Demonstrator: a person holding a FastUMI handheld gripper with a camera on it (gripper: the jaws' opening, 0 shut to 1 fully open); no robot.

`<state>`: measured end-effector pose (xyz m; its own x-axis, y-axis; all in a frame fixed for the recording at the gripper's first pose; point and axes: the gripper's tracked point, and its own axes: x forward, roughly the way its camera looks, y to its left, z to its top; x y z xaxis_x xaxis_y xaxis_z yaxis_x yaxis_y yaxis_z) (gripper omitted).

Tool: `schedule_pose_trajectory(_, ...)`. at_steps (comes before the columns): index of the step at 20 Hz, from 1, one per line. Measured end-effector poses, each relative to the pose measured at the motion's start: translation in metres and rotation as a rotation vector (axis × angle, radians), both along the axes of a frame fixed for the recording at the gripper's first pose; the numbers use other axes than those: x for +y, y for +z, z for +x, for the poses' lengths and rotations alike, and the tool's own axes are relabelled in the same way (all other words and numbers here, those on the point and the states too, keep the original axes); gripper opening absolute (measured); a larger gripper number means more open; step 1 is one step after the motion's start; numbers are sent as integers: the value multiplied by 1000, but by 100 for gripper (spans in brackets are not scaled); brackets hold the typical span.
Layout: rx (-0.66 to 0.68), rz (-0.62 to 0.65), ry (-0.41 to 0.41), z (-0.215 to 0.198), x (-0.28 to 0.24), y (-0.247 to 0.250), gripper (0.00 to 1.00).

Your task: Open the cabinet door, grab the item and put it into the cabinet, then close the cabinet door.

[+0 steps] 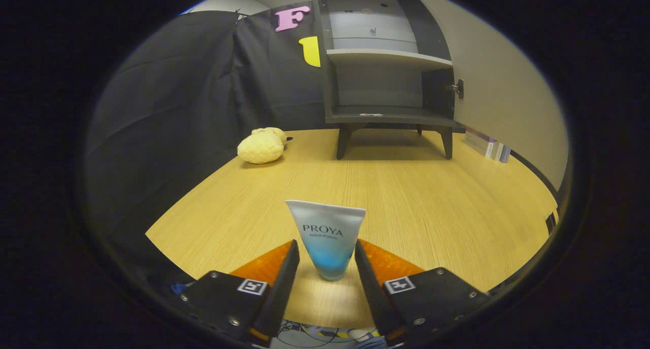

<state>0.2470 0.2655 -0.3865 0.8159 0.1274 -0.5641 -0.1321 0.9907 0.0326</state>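
Gripper view: claw (pixel 326 260) fingers apart, flanking a tube (pixel 326 237) standing upright on the counter (pixel 406 196), small gaps either side. Beyond, yellow plush toy (pixel 261 146). Further back, cabinet (pixel 386 85), door (pixel 487 85) swung open, shelves bare.

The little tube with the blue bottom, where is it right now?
In the gripper view, the tube stands on the wooden table between the open gripper fingers, well short of the open cabinet.
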Motion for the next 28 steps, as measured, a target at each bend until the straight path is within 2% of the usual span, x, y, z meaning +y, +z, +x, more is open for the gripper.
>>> schedule_pose_trajectory(1, -4, 2, 4, -2, 0, 4, 56)
schedule_pose_trajectory(4, -25, 3, 41, 3, -1, 21, 49)
schedule_pose_trajectory(13, -120, 28, 43, 58, -24, 123, 49)
schedule_pose_trajectory(22, -268, 35, 9, 157, -54, 245, 49)
schedule_pose_trajectory(28, -295, 63, 16, 222, -62, 300, 49)
